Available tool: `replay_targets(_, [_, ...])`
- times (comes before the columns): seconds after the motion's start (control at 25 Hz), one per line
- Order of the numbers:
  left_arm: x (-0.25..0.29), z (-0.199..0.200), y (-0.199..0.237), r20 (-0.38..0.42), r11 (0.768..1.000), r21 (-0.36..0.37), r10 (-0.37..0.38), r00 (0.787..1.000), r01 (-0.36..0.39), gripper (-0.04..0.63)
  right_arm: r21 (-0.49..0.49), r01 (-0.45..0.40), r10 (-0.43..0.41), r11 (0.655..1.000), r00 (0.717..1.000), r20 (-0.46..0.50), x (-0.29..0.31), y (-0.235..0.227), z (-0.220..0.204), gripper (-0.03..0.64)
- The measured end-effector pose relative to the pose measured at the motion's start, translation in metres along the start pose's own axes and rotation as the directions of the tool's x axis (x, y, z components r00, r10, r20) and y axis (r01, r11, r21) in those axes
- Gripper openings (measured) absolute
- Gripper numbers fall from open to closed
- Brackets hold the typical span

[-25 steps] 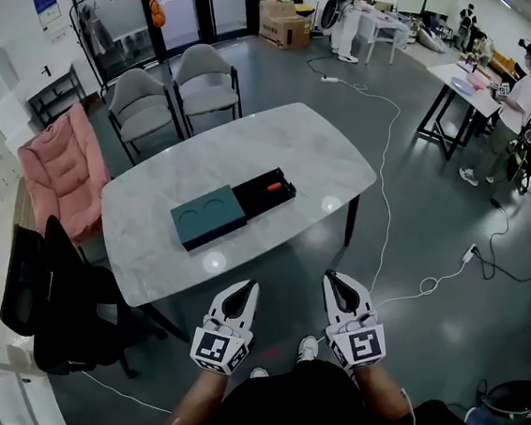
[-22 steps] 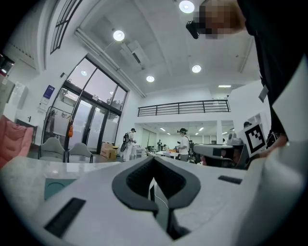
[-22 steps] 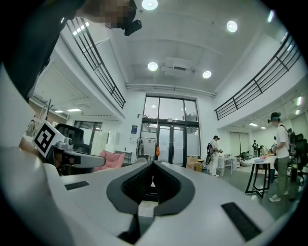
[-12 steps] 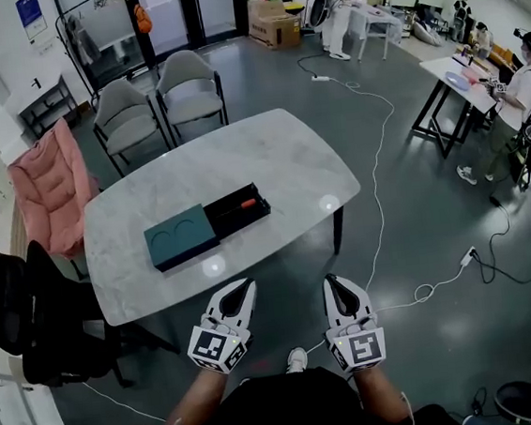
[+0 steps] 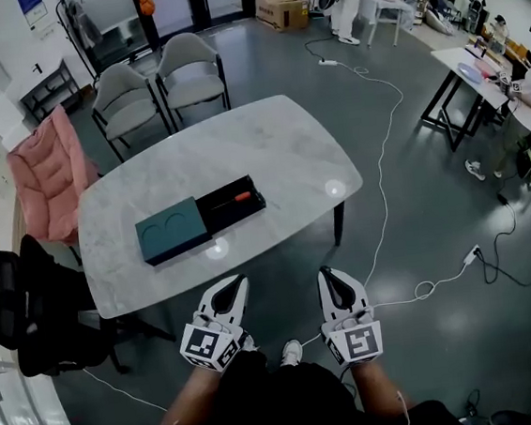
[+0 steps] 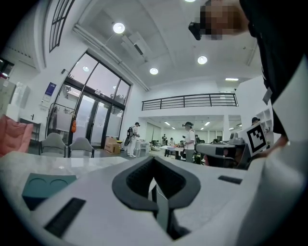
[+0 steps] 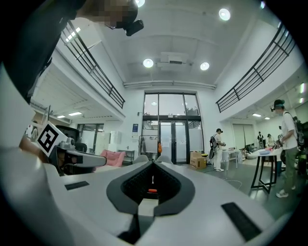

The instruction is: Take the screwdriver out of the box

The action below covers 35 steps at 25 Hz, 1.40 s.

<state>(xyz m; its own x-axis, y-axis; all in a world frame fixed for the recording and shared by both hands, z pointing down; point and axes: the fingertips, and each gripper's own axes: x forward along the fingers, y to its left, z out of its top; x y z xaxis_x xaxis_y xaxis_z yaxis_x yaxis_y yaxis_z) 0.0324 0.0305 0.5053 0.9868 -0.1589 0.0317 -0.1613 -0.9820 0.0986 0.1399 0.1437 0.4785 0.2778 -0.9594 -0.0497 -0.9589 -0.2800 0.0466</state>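
Observation:
A teal box (image 5: 170,229) lies on the white marble table (image 5: 268,150), with its black drawer (image 5: 232,204) pulled out to the right. The screwdriver (image 5: 241,197), with an orange handle, lies in that drawer. Both grippers hover side by side short of the table's near edge, pointing level toward it. My left gripper (image 5: 237,281) is shut and empty; in the left gripper view its jaws (image 6: 154,159) meet and the teal box (image 6: 45,185) shows low on the left. My right gripper (image 5: 326,271) is shut and empty too, and the orange handle (image 7: 152,190) shows between its jaws.
Two grey chairs (image 5: 189,69) stand beyond the table, a pink armchair (image 5: 43,164) at its left, a black chair (image 5: 26,312) near the left corner. A white cable (image 5: 383,166) runs across the floor on the right. People stand at desks (image 5: 477,71) far right.
The table and box have slid left and nearer to the grippers in the head view as I stepped closer. Both grippers stay shut, side by side.

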Motion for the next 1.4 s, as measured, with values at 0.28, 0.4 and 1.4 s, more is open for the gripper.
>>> replay_targets(0.28, [0.014, -0.005, 0.039, -0.017, 1.0, -0.027, 0.015, 1.0, -0.016, 0.005, 0.001, -0.004, 0.004, 1.0, 1.0, -0.026, 0.04, 0.0, -0.009, 0.023])
replay_targets(0.4, [0.024, 0.0, 0.059, -0.008, 1.0, -0.03, 0.011, 1.0, -0.011, 0.005, -0.011, 0.0, 0.0, 1.0, 1.0, -0.024, 0.06, -0.001, -0.004, 0.023])
replay_targets(1.4, [0.05, 0.036, 0.201, 0.026, 0.999, 0.037, 0.011, 1.0, -0.012, 0.005, -0.057, -0.088, 0.086, 0.994, 0.996, -0.037, 0.224, 0.061, -0.002, 0.023])
